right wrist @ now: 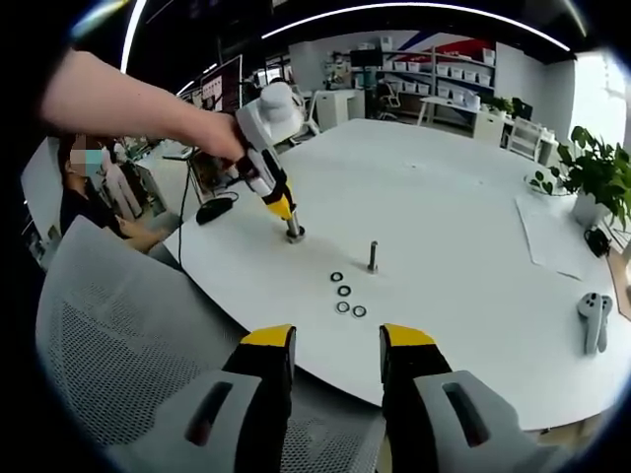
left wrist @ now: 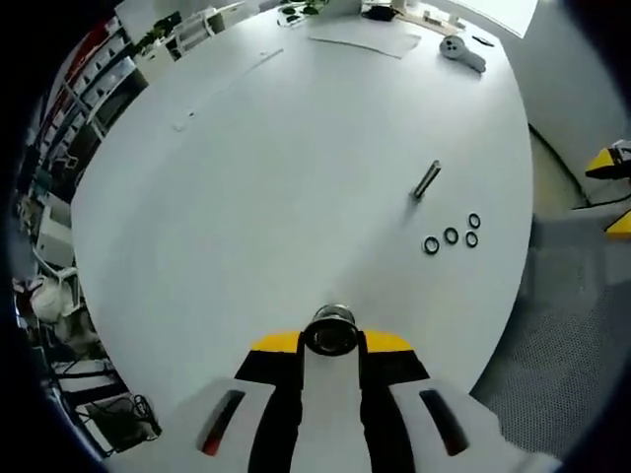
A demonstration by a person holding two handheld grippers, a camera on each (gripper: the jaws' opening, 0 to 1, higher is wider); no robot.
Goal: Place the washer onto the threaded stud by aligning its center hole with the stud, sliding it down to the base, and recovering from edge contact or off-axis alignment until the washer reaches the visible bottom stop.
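Left gripper (right wrist: 293, 229): seen from the right gripper view, held in a person's hand (right wrist: 225, 138), jaws pointing down and closed on a short metal cylinder (right wrist: 294, 234) whose foot rests on the bench (right wrist: 463, 227). In the left gripper view the same cylinder (left wrist: 330, 330) sits end-on between the yellow tips.

Right gripper (right wrist: 337, 343): jaws apart, nothing between them, hanging off the bench edge above a mesh chair (right wrist: 108, 345).

Threaded stud (right wrist: 373, 256): upright on the bench, bare, apart from both grippers. In the left gripper view it appears as a slim leaning pin (left wrist: 426, 180) (fisheye lean, likely).

Washers (right wrist: 345, 293): four, flat on the bench in a loose row just beside the stud; also in the left gripper view (left wrist: 452, 236). None picked up; no washer on the stud.

Other items: white controller (right wrist: 592, 320), potted plant (right wrist: 592, 182), paper sheet (right wrist: 557, 236).

Risks, as judged:
- Flat washers offer little edge; the jaws may skid on the bench or nudge a neighbour along.
- A washer held tilted could catch on the stud's top thread and hang short of the base.
- A side push on contact might topple the stud (its fixing is not discernible).
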